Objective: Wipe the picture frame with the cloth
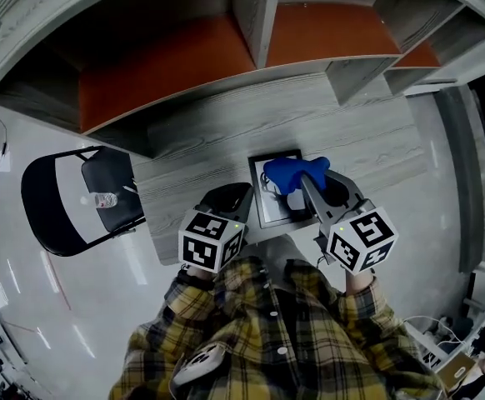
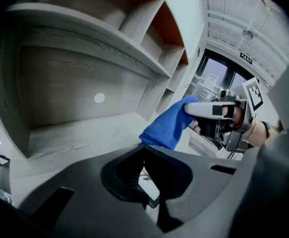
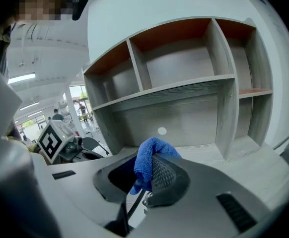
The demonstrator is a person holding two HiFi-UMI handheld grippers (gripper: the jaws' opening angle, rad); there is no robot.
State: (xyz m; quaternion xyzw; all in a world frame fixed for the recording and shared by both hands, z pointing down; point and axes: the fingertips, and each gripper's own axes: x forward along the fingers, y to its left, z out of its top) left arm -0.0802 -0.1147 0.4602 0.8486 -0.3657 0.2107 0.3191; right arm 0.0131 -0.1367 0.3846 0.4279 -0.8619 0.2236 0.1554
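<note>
The right fingers [image 3: 165, 174] are closed tight on the cloth [image 3: 147, 162], a blue bunch that bulges up over the ribbed pad and hangs down a little between them. The left fingers [image 1: 228, 197] are pressed together with nothing in them.

The frame [image 1: 274, 209] lies flat on the worktop [image 1: 192, 140], a dark border around a pale inside, near the edge closest to the person. In the head view the cloth [image 1: 292, 173] sits over the frame's far right part. Whether it touches the surface or hangs just above it cannot be told. The right gripper [image 1: 307, 179] reaches in from the frame's near right corner, angled down across that side.

The left gripper [image 1: 241, 192] is just beside the frame's left edge, tips at about its middle and pointing down at it — contact is not clear. From the left gripper view a strip of the frame [image 2: 151, 182] shows past the closed tips, with the cloth [image 2: 169, 128] hanging above and beyond it from the other gripper's pale finger.

Beyond the frame rises a grey shelf [image 1: 259, 7] unit with orange back panels — its compartments are bare. Well to the frame's left, off the worktop, stands a black chair [image 1: 59, 198]. Nearer than the frame, a yellow plaid shirt [image 1: 276, 332] fills the bottom of the head view.
</note>
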